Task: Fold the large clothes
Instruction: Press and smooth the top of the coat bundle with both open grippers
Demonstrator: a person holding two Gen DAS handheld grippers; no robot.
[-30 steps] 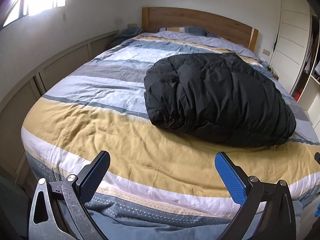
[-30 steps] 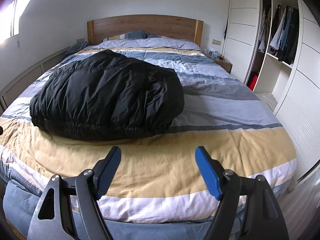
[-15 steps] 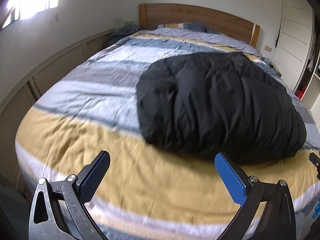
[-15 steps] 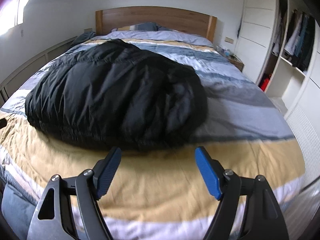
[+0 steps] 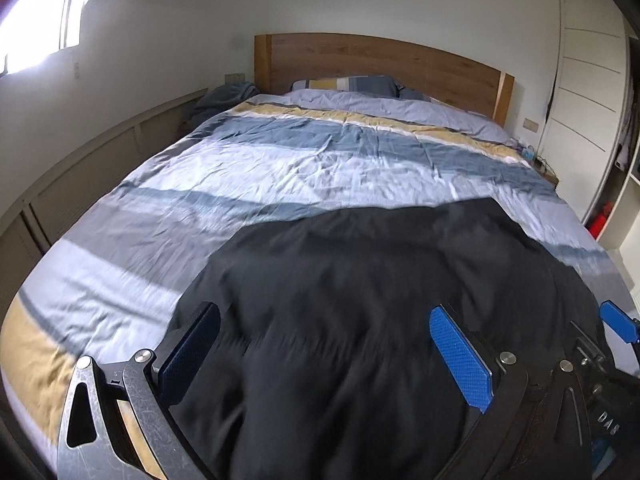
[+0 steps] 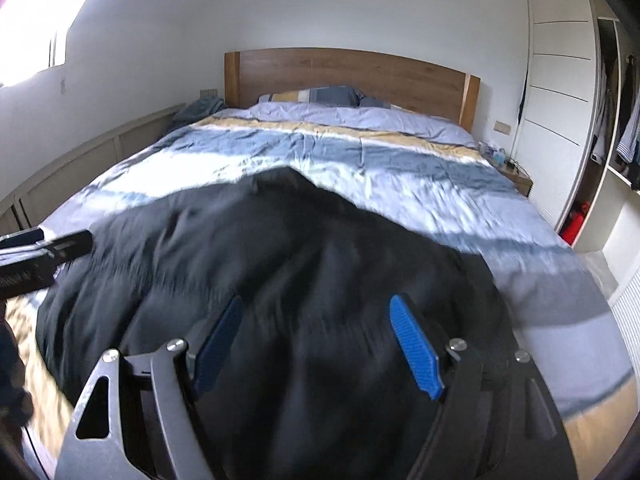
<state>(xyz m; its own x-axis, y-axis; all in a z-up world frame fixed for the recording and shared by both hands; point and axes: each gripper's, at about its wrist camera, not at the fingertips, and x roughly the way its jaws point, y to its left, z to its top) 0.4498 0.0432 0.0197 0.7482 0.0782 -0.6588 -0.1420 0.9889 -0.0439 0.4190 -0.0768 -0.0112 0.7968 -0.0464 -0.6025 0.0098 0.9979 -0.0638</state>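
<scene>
A black puffy jacket (image 5: 360, 280) lies bunched on the striped bed cover (image 5: 280, 168), near the foot of the bed. It also shows in the right wrist view (image 6: 300, 264). My left gripper (image 5: 324, 352) is open, its blue pads spread wide just over the jacket's near-left part. My right gripper (image 6: 316, 344) is open over the jacket's near-right part. Neither holds anything. The right gripper's finger (image 5: 618, 326) shows at the left wrist view's right edge. The left gripper's body (image 6: 40, 256) shows at the right wrist view's left edge. Both views are motion-blurred.
A wooden headboard (image 5: 380, 64) and pillows (image 5: 344, 82) stand at the far end. A low panelled wall (image 5: 80, 176) runs along the left. A white wardrobe (image 6: 560, 100) with hanging clothes and a small bedside table (image 6: 516, 176) stand on the right.
Both grippers have moved forward from the foot of the bed to just above the jacket. Their jaws stayed open and the jacket has not moved.
</scene>
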